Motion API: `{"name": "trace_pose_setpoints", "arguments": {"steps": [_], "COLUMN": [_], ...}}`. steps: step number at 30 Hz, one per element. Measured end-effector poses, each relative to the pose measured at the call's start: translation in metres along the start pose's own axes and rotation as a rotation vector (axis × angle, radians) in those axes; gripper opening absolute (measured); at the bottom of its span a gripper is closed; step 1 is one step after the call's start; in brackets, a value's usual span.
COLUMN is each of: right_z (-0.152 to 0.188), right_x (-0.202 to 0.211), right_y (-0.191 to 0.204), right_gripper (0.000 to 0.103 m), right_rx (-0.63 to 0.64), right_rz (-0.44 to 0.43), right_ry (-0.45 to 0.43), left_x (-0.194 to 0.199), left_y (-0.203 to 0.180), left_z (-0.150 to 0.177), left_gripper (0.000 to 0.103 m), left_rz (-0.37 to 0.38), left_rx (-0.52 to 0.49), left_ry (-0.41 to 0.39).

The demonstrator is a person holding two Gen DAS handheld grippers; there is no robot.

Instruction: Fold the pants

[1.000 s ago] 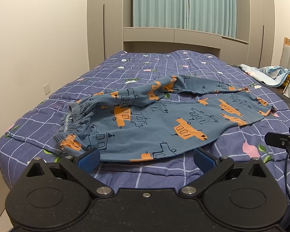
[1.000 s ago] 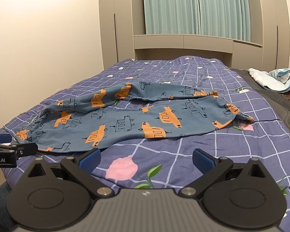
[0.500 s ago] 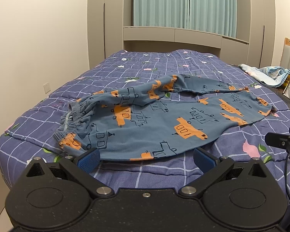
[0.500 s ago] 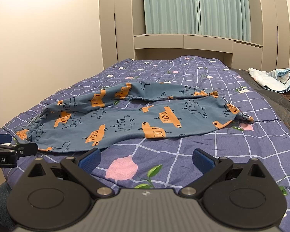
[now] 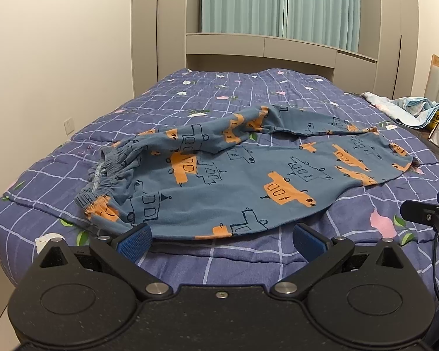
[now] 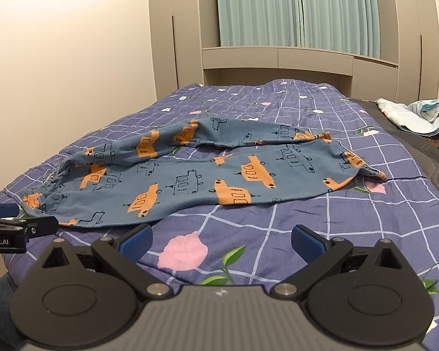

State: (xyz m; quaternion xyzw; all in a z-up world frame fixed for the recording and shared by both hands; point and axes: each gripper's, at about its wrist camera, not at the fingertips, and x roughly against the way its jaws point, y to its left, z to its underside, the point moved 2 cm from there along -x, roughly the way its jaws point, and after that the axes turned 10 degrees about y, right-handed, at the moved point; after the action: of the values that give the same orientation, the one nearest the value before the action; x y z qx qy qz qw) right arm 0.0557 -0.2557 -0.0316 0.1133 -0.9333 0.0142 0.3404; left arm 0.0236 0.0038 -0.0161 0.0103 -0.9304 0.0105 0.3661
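Two grippers hover at the near edge of the bed, both with jaws spread wide and holding nothing. Furthest left, the left wrist view shows the elastic waistband bunched and gaping, a detail that is small in the right view. The left gripper sits just short of the pants, which lie crumpled across the quilt, waist to the left, legs running right. The right gripper hangs over a pink flower print, near the hem of the pants. At far right, each view shows a pale blue cloth well apart from the pants.
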Motion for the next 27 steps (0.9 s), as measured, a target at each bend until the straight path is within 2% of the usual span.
{"name": "trace_pose_setpoints", "arguments": {"steps": [11, 17, 24, 27], "right_z": [-0.010, -0.035, -0.086, -0.115], "right_x": [-0.016, -0.031, -0.061, -0.077], "right_y": [0.002, 0.004, 0.003, 0.000], "right_gripper": [0.103, 0.103, 0.103, 0.103], "right_rx": [0.004, 0.031, 0.085, 0.104], "right_rz": [-0.003, -0.003, -0.060, -0.084], "right_ry": [0.057, 0.080, 0.093, 0.063], "left_x": [-0.016, -0.025, -0.036, -0.046], "left_y": [0.006, 0.024, 0.070, 0.098], "left_z": [-0.005, -0.034, -0.095, -0.121], "left_gripper": [0.102, 0.102, 0.103, 0.103], "left_rz": [0.030, 0.024, -0.097, -0.146], "left_rx": [0.025, 0.063, 0.097, 0.117], "left_ry": [0.046, 0.037, -0.044, -0.064]}}
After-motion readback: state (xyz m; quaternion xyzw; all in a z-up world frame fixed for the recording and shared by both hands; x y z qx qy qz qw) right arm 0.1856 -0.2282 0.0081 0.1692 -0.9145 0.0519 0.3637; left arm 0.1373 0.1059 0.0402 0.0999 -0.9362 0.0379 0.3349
